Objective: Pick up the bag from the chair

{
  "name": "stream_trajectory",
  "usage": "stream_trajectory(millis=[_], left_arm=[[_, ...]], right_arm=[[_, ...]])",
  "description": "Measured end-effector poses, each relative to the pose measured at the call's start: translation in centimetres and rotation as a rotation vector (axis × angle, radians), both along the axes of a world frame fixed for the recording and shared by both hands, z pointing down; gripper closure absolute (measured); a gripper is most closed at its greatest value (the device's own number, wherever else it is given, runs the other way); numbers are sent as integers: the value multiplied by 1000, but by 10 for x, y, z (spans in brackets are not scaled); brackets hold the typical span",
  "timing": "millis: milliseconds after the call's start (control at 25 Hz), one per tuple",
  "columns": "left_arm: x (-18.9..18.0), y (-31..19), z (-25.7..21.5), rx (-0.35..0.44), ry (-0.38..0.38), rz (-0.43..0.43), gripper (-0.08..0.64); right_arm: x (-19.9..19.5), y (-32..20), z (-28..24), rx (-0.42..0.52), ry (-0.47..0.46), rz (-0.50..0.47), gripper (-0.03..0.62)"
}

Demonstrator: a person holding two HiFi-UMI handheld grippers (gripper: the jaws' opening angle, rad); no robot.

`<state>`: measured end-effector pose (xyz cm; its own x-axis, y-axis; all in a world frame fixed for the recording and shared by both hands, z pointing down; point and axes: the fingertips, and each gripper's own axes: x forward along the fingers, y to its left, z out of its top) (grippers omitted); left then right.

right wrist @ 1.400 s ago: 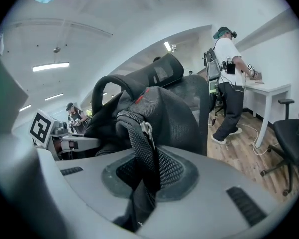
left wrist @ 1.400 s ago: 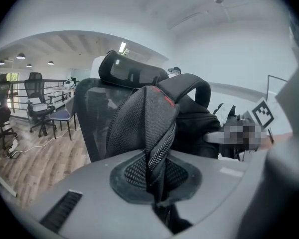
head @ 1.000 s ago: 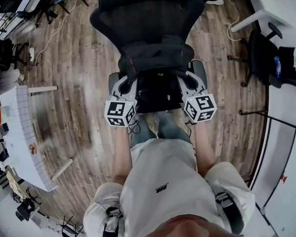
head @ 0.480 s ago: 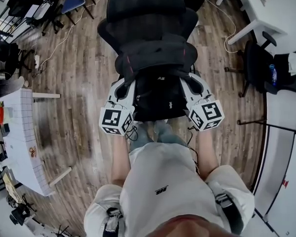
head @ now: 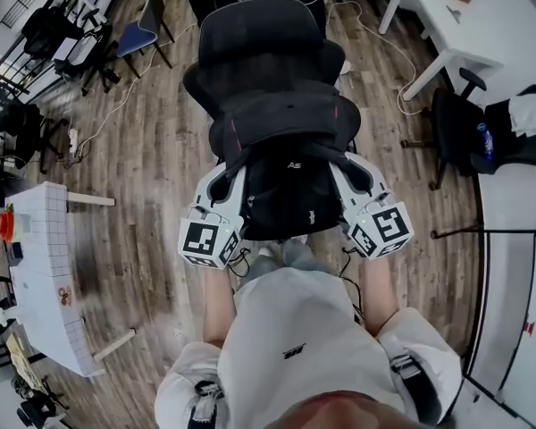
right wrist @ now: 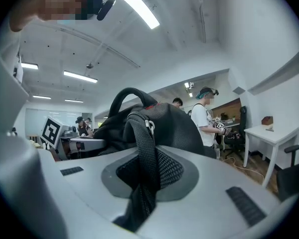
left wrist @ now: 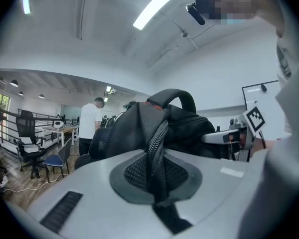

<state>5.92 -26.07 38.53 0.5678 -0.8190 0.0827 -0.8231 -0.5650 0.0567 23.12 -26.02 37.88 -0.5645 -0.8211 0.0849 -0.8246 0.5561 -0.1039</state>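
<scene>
At chair (head: pixel 266 43), left claw (left wrist: pixel 157 176), right claw (right wrist: pixel 142 176) clamping bag (head: pixel 286 195)

Bright, even indoor light — heavy fisheye bending at the edges.
Ceiling strip lights (left wrist: pixel 157 6) glare white; nearest surfaces in both gripper views blur, corners go black.

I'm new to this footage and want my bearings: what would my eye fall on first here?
A black bag sits mid-picture in the head view, hanging between the two tools just in front of a black chair. The left tool is shut on one strap of the bag. The right tool is shut on another.
</scene>
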Motion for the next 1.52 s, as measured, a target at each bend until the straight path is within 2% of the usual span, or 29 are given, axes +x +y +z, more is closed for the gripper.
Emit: stream_trajectory(millis=[400,760,920,1240,1520], left_arm=[[-14,54,-17,29,13,73,537],[-27,112,-18,41,5,121,537],[-20,142,-15,49,-11,136,537],[-13,176,-24,45,-33,113,537],[-7,190,-19,26,-31,71,537]], right_arm=[[-15,67,-18,26,4,79,555],[-29,136,-14,18,5,152,555],[-23,168,-7,12,-3,164,555],[-17,199,-15,-6,-37,140,555],[-11,206,-13,-16,-26,103,555]])
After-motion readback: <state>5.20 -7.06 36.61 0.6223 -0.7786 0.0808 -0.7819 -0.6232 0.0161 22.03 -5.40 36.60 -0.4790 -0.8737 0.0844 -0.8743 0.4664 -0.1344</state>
